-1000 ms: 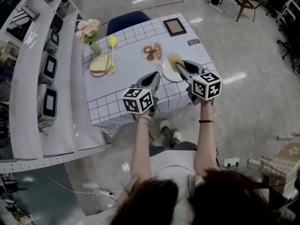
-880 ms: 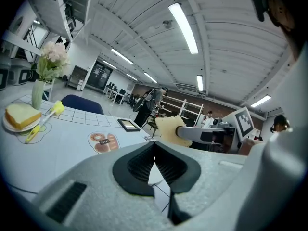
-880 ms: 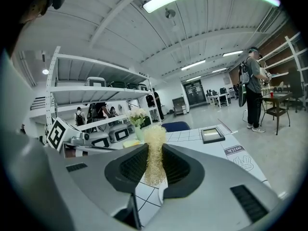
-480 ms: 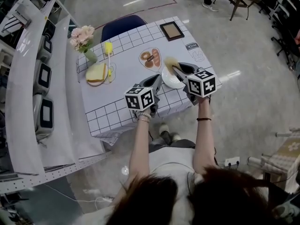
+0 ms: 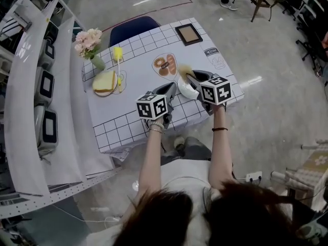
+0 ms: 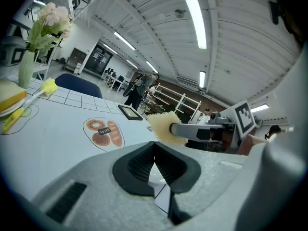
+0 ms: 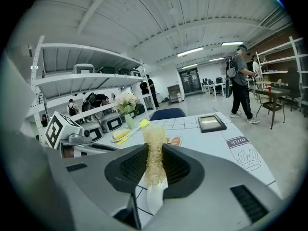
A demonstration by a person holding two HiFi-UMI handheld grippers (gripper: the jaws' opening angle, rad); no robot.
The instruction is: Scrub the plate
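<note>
A white plate (image 5: 187, 91) is held tilted above the checked table's front right part. My left gripper (image 5: 173, 88) is shut on its left rim; in the left gripper view a white sliver of the plate (image 6: 156, 179) shows between the closed jaws. My right gripper (image 5: 189, 76) is shut on a pale yellow fibrous scrubber (image 5: 183, 68), which rests at the plate's far upper edge. In the right gripper view the scrubber (image 7: 154, 154) stands pinched between the pads, with the plate (image 7: 153, 200) just below it. The left gripper view has the scrubber (image 6: 161, 126) ahead of my jaws.
On the table's far left stand a vase of pink flowers (image 5: 88, 41), a sandwich on a dish (image 5: 104, 81) and a yellow brush (image 5: 118, 55). A picture frame (image 5: 186, 34) lies at the far right. A blue chair (image 5: 134, 24) is behind; shelving (image 5: 36, 86) runs along the left.
The plate lay flat on the table a second ago and now hangs tilted, edge on, between the grippers. Both grippers have drawn slightly closer together, the scrubber staying at the plate.
</note>
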